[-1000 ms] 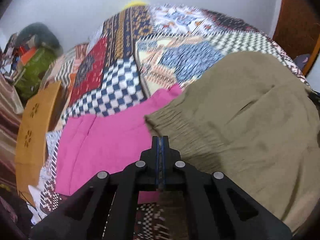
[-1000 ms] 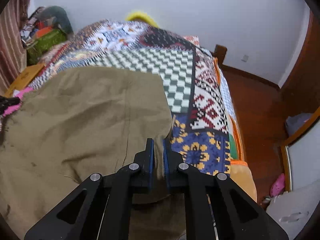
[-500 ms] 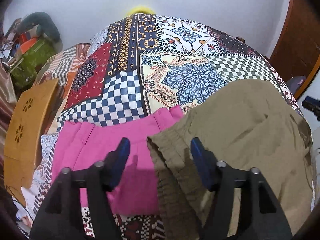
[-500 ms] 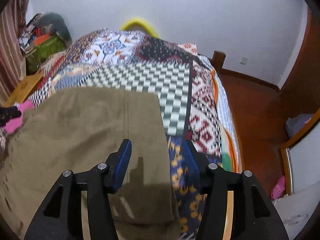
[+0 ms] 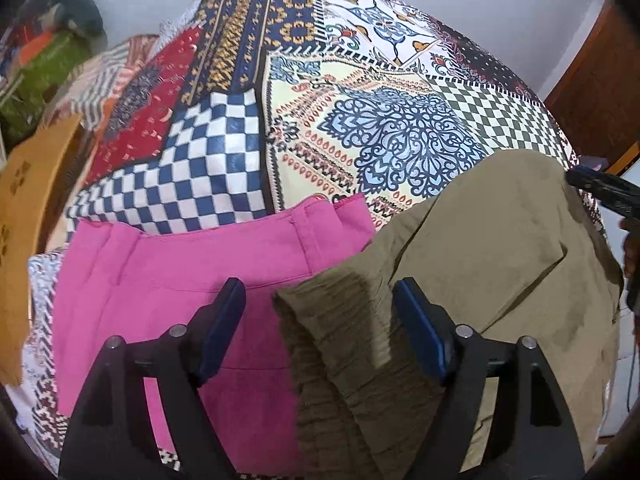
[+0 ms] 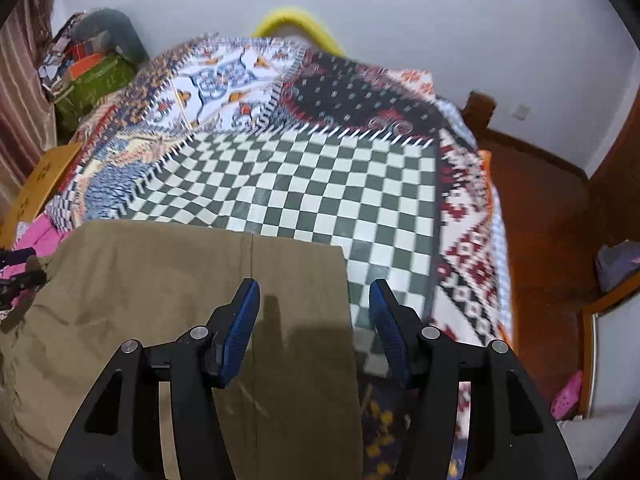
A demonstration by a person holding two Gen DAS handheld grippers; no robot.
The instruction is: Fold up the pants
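Olive-khaki pants (image 5: 480, 264) lie folded on a patchwork bedspread (image 5: 224, 136). Their ribbed elastic waistband (image 5: 340, 332) lies between the jaws of my left gripper (image 5: 318, 300), which is open and holds nothing. In the right wrist view the pants (image 6: 160, 280) fill the lower left, with the cuff edge (image 6: 344, 280) on the right. My right gripper (image 6: 314, 300) is open and empty above that edge. The right gripper's tip shows at the right edge of the left wrist view (image 5: 600, 192).
Folded pink pants (image 5: 180, 280) lie left of the khaki ones, partly under them. A wooden board (image 5: 24, 216) and piled clutter (image 5: 44, 64) stand at the bed's left. The bed's right edge drops to a wooden floor (image 6: 540, 216). A white wall (image 6: 400, 20) is behind.
Both grippers were shut on the khaki pants a second ago. Both have opened and let go, and the pants now rest on the bed. Both grippers have pulled back slightly.
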